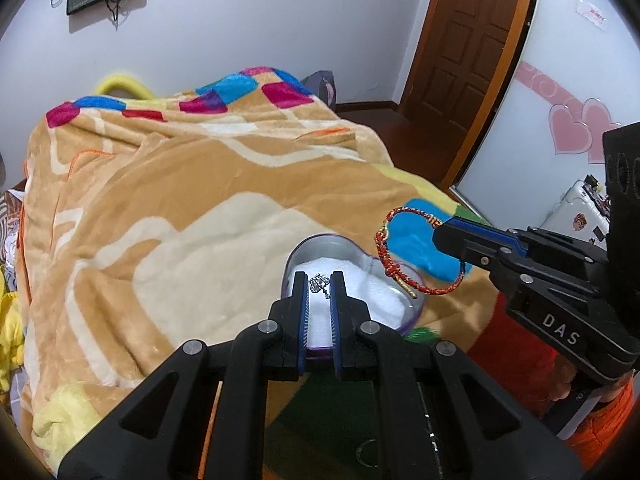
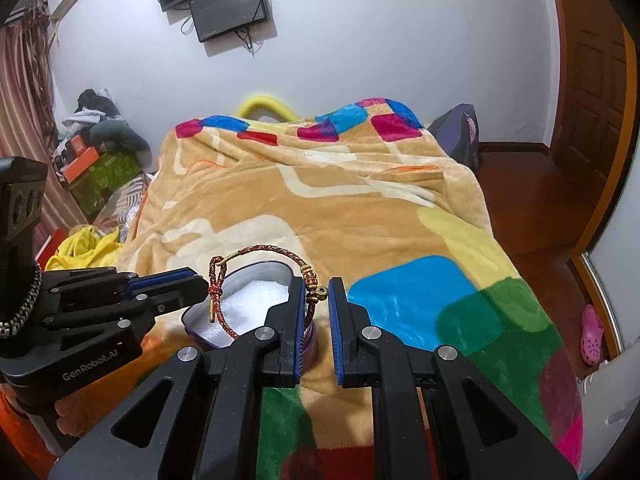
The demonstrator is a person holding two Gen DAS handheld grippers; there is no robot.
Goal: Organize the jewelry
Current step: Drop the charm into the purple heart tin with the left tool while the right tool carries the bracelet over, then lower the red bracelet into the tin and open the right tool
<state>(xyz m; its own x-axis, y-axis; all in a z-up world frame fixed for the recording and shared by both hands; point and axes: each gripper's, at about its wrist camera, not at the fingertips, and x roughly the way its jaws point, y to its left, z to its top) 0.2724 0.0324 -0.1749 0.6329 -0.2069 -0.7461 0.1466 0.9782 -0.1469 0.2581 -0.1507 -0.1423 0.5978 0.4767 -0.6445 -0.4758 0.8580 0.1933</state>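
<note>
A heart-shaped purple jewelry box [image 1: 416, 304] with a white lining sits on the blanket; it also shows in the right wrist view [image 2: 192, 322]. My left gripper [image 1: 319, 283] hovers over the box with a small silver trinket [image 1: 320, 283] between its fingertips, the jaws narrowly apart around it. My right gripper [image 2: 316, 290] holds a red braided bracelet [image 2: 260, 250] with gold beads above the box; the bracelet [image 1: 390, 256] hangs from its tips, with the jaws a little apart.
A tan blanket [image 1: 180, 200] with coloured squares covers the bed. A brown door [image 1: 468, 40] and wooden floor [image 2: 532, 184] lie to the right. Boxes and clothes [image 2: 96, 148] pile up at the far left. Screens [image 2: 228, 4] hang on the wall.
</note>
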